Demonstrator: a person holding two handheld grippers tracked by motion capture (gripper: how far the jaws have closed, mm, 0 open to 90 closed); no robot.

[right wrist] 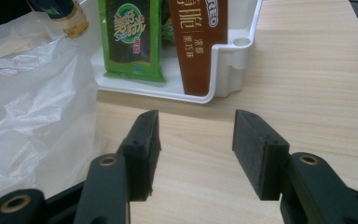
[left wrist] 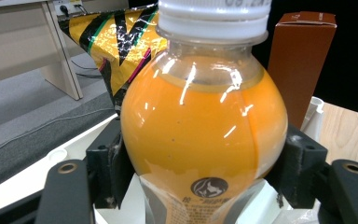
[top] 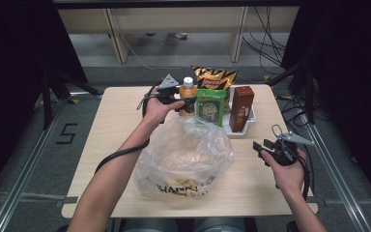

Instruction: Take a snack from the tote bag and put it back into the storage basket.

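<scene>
Your left gripper [left wrist: 200,186] clamps the orange juice bottle [left wrist: 204,126] in the white tray [right wrist: 223,70]; your right gripper [right wrist: 196,154] idles open-jawed: next, lift the bottle clear toward the plastic bag [top: 183,159].

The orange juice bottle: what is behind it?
Behind the orange juice bottle stand a yellow-black snack bag and a brown box. The bottle covers whatever lies between them.

A green snack packet [top: 210,107] and brown box [top: 242,109] stand in a white tray [top: 249,124], chip bag [top: 215,77] behind
</scene>
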